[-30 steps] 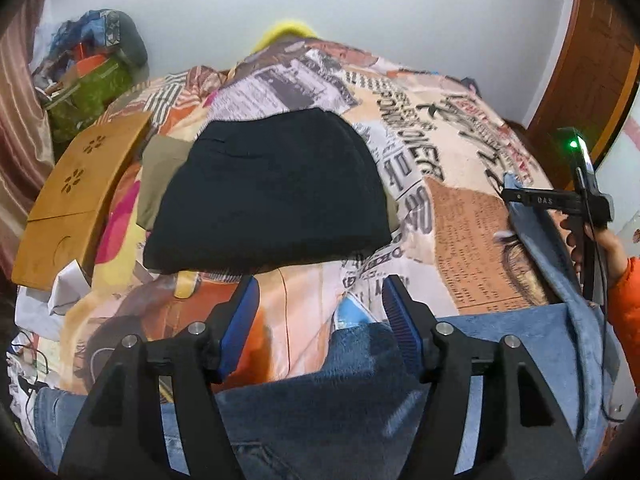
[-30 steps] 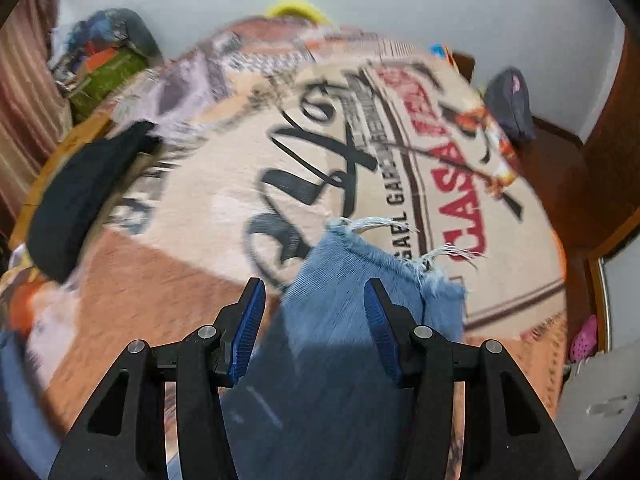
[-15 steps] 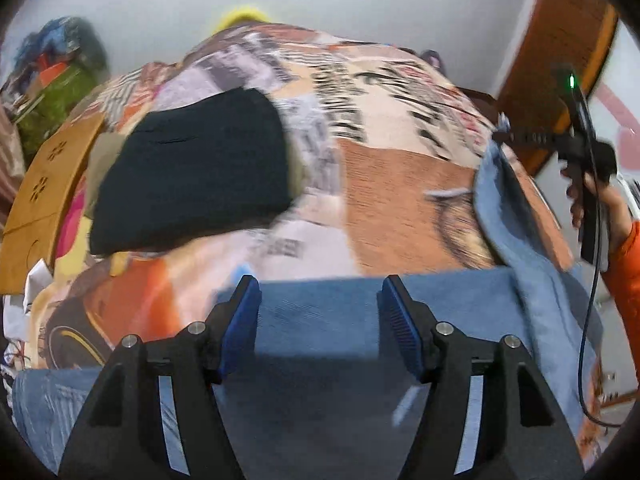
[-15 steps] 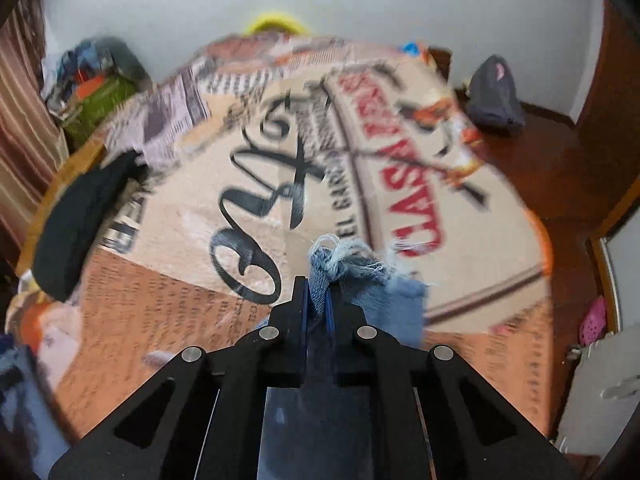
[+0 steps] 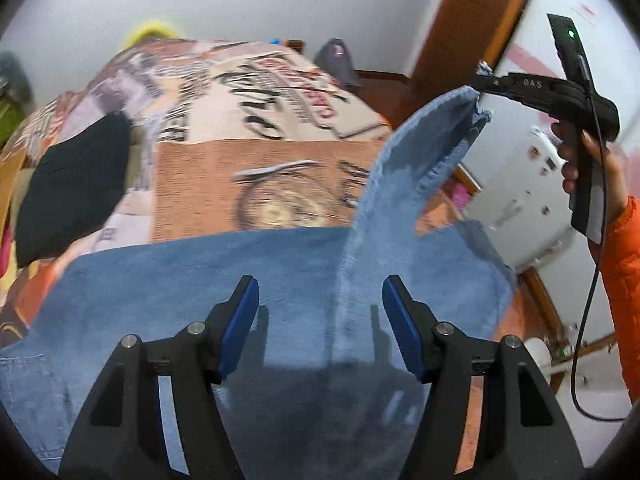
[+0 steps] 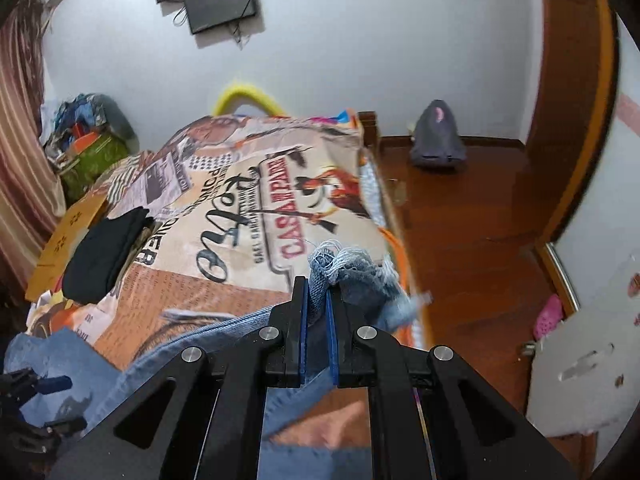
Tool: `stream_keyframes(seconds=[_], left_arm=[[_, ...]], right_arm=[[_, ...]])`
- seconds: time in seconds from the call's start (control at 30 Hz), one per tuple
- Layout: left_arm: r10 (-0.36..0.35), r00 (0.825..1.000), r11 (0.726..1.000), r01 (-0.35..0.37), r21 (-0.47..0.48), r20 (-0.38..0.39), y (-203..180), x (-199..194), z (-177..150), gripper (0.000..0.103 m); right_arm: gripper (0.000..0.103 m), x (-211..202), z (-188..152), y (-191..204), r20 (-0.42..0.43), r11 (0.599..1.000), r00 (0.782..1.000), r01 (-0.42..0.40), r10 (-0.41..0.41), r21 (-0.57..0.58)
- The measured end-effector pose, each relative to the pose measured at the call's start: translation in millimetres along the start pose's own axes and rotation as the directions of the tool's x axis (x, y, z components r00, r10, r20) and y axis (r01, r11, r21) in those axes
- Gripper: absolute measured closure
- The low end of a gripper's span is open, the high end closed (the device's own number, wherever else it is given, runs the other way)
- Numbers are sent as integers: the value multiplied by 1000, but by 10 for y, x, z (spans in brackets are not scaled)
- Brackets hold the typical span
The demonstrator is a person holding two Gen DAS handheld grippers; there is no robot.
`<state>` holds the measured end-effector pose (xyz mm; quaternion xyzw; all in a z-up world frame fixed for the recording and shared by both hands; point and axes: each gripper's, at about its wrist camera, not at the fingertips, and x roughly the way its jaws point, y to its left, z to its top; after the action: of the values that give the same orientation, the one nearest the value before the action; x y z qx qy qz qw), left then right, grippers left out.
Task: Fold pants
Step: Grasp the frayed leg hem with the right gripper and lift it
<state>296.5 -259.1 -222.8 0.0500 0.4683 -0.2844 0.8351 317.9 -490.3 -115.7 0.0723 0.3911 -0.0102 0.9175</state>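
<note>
Gripping the frayed hem (image 6: 338, 258) of a pair of blue jeans (image 5: 256, 288), the right gripper (image 6: 316, 292) had its blue pads pressed together on the denim, a tuft of loose threads bunched just beyond the tips. From that clamp the lifted leg (image 5: 404, 168) ran back and down toward the left gripper (image 5: 320, 312), whose jaws stood wide apart and held nothing, poised just above the flat body of the jeans spread across the printed bedspread (image 5: 256, 160). The raised leg met the flat cloth between those open fingers, slightly toward the right one. The garment's long axis thus ran from the left gripper out to the right, so the right hand, already holding the hem, seemed better placed to carry the fold. A folded black garment (image 5: 76, 184) lay well apart, ahead and to the left of the left gripper.
</note>
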Motion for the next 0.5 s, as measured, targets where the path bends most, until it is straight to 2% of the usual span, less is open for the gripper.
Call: stream_keyframes(seconds=[0.03, 0.1, 0.13, 0.17, 0.27, 0.37, 0.5], left_arm=[[2, 1000, 1000, -2, 15, -7, -63, 18, -6, 42], [11, 1000, 999, -10, 44, -22, -201, 55, -36, 63], [10, 999, 999, -8, 54, -35, -253, 73, -53, 85], [15, 999, 998, -13, 59, -37, -300, 78, -72, 98], [61, 998, 995, -62, 77, 15, -398, -30, -71, 99], [77, 994, 992, -84, 93, 80, -526, -245, -58, 99], [79, 992, 985, -93, 142, 101, -693, -332, -115, 99]], right_arm=[[96, -90, -35, -88, 7, 1000, 1000, 1, -1, 13], [96, -152, -73, -161, 14, 1000, 1000, -3, 3, 31], [96, -197, -89, -208, 18, 999, 1000, -8, 7, 41], [96, -217, -101, -231, 21, 999, 1000, -11, 10, 47], [96, -299, -70, -239, 37, 998, 999, -17, 15, 55], [96, -481, 36, -209, 84, 999, 996, -33, 30, 34], [96, -733, 114, -208, 157, 999, 986, -52, 49, 15]])
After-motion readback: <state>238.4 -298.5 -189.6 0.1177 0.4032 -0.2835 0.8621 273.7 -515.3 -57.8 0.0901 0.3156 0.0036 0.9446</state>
